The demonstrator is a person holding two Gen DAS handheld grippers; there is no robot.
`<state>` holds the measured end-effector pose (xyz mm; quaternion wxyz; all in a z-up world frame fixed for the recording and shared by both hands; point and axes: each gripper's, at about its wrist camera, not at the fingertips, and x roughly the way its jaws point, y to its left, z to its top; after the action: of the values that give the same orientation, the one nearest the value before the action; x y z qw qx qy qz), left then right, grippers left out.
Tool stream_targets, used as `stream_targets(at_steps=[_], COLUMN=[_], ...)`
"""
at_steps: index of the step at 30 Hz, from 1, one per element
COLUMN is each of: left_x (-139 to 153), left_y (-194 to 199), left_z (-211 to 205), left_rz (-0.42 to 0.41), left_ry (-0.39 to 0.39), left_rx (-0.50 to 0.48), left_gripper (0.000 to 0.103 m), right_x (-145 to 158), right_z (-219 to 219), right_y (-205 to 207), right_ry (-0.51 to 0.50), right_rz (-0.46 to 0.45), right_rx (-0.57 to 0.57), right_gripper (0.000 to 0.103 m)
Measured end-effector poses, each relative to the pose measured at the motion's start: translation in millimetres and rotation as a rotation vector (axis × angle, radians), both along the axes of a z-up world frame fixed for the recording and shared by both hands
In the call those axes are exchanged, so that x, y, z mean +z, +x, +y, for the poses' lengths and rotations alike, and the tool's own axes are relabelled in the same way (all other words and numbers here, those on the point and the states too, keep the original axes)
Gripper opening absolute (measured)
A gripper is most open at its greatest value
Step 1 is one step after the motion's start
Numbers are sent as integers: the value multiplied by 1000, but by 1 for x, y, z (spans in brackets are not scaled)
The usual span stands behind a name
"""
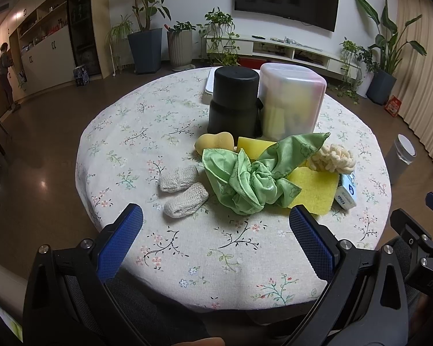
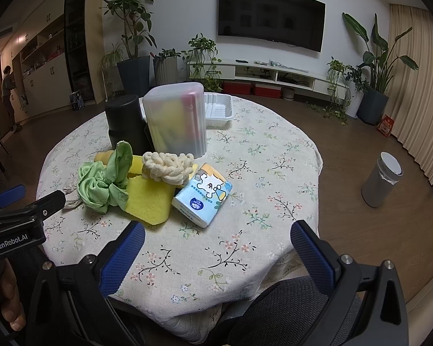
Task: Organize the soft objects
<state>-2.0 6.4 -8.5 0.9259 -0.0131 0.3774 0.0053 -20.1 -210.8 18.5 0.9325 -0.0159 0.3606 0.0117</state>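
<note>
Left wrist view shows you at the start, both tongs (image 1: 216, 225) (image 2: 218, 240) agape and empty: next, reach far for the green cloth (image 1: 254, 173).

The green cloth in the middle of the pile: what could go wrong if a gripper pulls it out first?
1. The green cloth lies over the yellow sponge, so pulling it may drag the sponge along.
2. The cream yarn ball rests against the pile and might roll toward the tissue pack.
3. The tall clear container stands close behind and could be bumped.
</note>
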Motion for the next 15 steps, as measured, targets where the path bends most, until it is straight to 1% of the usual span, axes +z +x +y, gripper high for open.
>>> stream_targets(at_steps=[6,10,12,15], left_x=[0,-5,-5,-7], left_y=[0,-2,-2,-4], left_z=[0,1,1,1], left_rz=[2,5,6,10], left_ry=[-2,-7,-7,-12], left_rx=[-1,-3,-4,-5], left_gripper=[103,103,103,103], right_x=[-2,-5,-1,-7], right_z=[0,0,0,1], right_y=[1,0,1,0], right_ry=[1,2,2,3], right_rz=[1,3,3,6], right_rx=[1,-1,0,1], right_gripper=[103,103,103,103])
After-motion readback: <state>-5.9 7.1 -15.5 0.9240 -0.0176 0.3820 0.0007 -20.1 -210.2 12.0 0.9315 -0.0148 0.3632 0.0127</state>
